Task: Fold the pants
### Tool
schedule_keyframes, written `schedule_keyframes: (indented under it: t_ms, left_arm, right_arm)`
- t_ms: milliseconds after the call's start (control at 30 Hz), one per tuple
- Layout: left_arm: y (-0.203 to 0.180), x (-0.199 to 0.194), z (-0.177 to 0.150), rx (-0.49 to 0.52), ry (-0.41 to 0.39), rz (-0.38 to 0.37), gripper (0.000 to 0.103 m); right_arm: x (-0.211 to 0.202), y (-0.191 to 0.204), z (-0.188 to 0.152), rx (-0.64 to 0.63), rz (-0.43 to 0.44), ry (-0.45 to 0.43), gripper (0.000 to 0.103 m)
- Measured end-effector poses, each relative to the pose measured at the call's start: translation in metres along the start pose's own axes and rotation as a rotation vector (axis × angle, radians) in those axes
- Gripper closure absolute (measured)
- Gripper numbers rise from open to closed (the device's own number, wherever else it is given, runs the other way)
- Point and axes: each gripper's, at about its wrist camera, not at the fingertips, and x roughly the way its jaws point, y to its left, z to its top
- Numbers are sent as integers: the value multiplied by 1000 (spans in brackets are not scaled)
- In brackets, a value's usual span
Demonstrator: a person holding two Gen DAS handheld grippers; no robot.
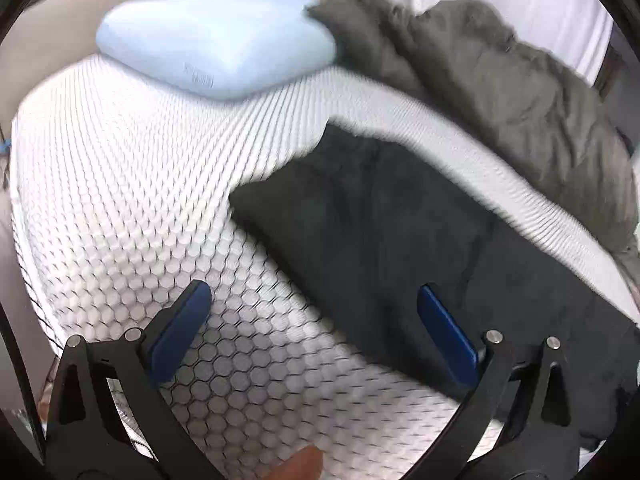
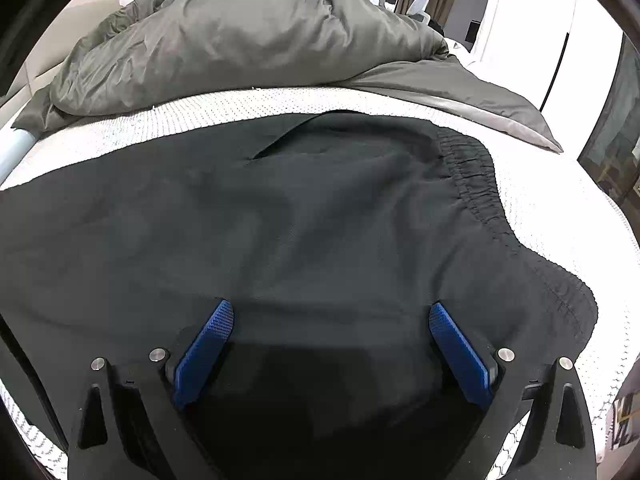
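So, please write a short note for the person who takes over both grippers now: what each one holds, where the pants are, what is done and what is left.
Left gripper: open, holding nothing, above the bed at the pants' leg end.
Right gripper: open, holding nothing, over the upper part of the pants.
Pants: black, spread fairly flat on the white honeycomb cover; elastic waistband toward the right in the right wrist view. They look already laid leg over leg, but I cannot confirm it.
Nearby: grey duvet bunched behind, blue pillow at the head.
Left: grasp one end, fold the length over, smooth.
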Motion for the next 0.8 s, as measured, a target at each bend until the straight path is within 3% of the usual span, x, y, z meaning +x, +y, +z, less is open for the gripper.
schedule_keyframes:
  t_ms: [67,133,200,300,433,567,633,767,800]
  left_arm:
    - [-23,-10,11,74,-44,-53,1]
    - [-54,1,25,197,-21,-84,1]
    - [-75,26,31,301,48,-93,1]
    - [-79,77,29,369,210,-2,0]
    - [-46,82,41,318,205,-120,3]
    - [-16,79,53,269,221,-209,25]
    - [-3,70,52,218,225,-240,27]
    - [-3,41,43,167,210,-188,23]
    - [-19,34,42,180,201,-195,21]
  right_arm:
    - [-2,1,1,3,17,-4,3]
    - [-5,5,0,-5,34,-13,3]
    - [-6,10,-1,-23,48,-18,3]
    - [-7,16,-3,-48,59,-21,3]
    - [-7,9,-5,-34,71,-18,3]
    - [1,1,-4,-5,79,7,3]
    - [2,3,-4,-14,69,8,3]
    - [1,3,-2,-10,70,3,3]
    - [0,3,-2,-10,70,-1,3]
